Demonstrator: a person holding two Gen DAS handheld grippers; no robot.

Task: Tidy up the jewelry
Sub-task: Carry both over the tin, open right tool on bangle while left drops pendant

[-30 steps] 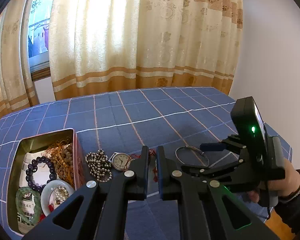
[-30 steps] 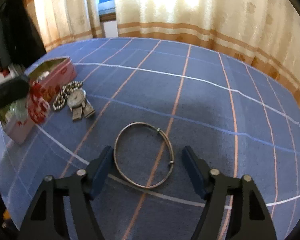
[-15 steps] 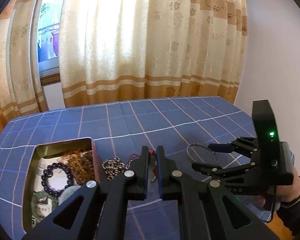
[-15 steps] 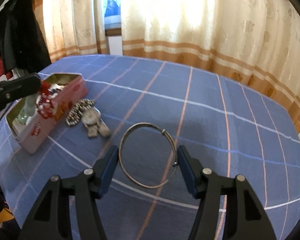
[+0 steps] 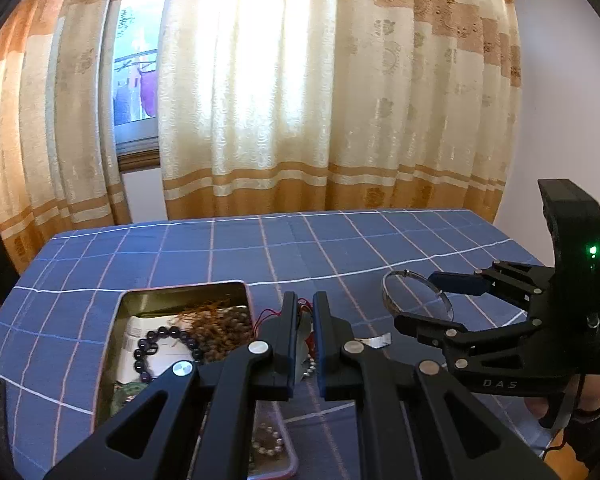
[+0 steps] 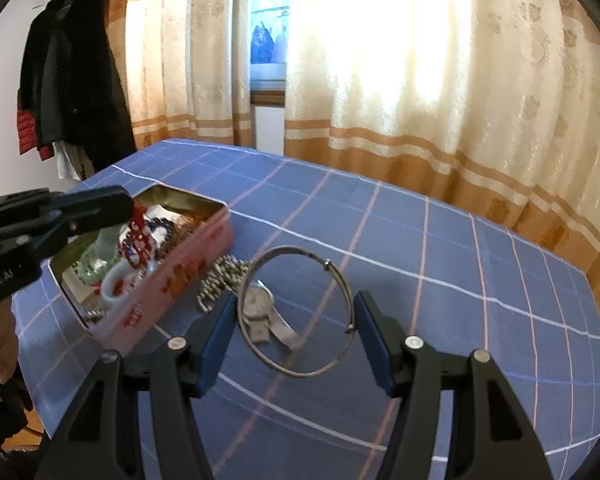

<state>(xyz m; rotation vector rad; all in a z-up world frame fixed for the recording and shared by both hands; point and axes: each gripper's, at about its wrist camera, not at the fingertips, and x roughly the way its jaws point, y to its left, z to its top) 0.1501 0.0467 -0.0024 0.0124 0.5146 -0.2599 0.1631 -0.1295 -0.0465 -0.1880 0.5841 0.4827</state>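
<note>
The right gripper (image 6: 296, 320) is clamping a thin silver bangle (image 6: 298, 310) above the table. The left gripper (image 5: 303, 320) is pinching a red-corded pendant (image 6: 134, 236) over the open tin (image 6: 188, 276). The springy bangle could slip out sideways.

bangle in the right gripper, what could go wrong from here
The thin bangle is pinched only across its rim by the right gripper; it may spring out and drop near the watch. The red knot charm dangling from the left gripper might snag beads in the tin.
</note>
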